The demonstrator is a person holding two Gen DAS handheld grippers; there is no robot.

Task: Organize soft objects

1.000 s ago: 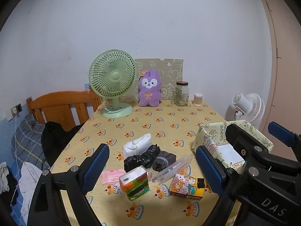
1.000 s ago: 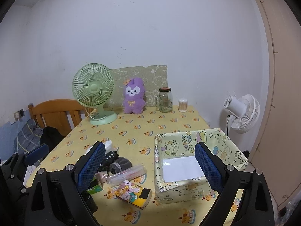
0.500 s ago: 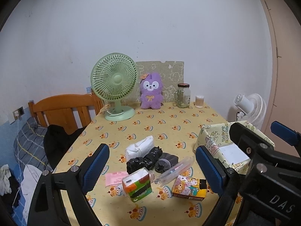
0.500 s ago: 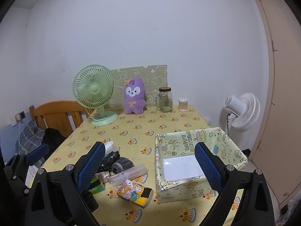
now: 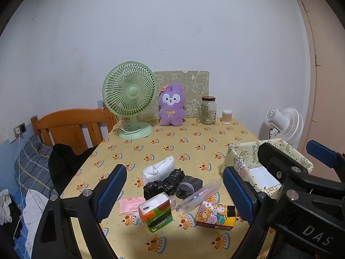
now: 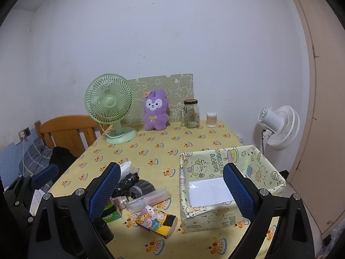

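A heap of items lies near the table's front: a white cloth bundle [image 5: 159,168], a black crumpled bag [image 5: 163,184], a grey rolled sock [image 5: 188,185], a green-orange tissue pack [image 5: 155,214], a clear pen tube [image 5: 198,195] and a cartoon tissue pack [image 5: 215,215]. A patterned paper box [image 6: 228,181] stands at the right, with only a white sheet on its bottom. A purple plush [image 5: 171,108] sits at the back. My left gripper [image 5: 172,192] is open above the heap. My right gripper [image 6: 170,191] is open and empty, between heap and box.
A green desk fan [image 5: 129,99], a glass jar [image 5: 208,110] and a cotton-swab pot [image 5: 226,116] stand along the back wall. A pink slip [image 5: 130,202] lies by the heap. A wooden chair [image 5: 71,127] is left of the table; a white floor fan [image 6: 278,127] is at the right.
Both grippers have drawn back and risen a little, so the table looks slightly farther away. Nothing on the table has moved. Both grippers stay open.
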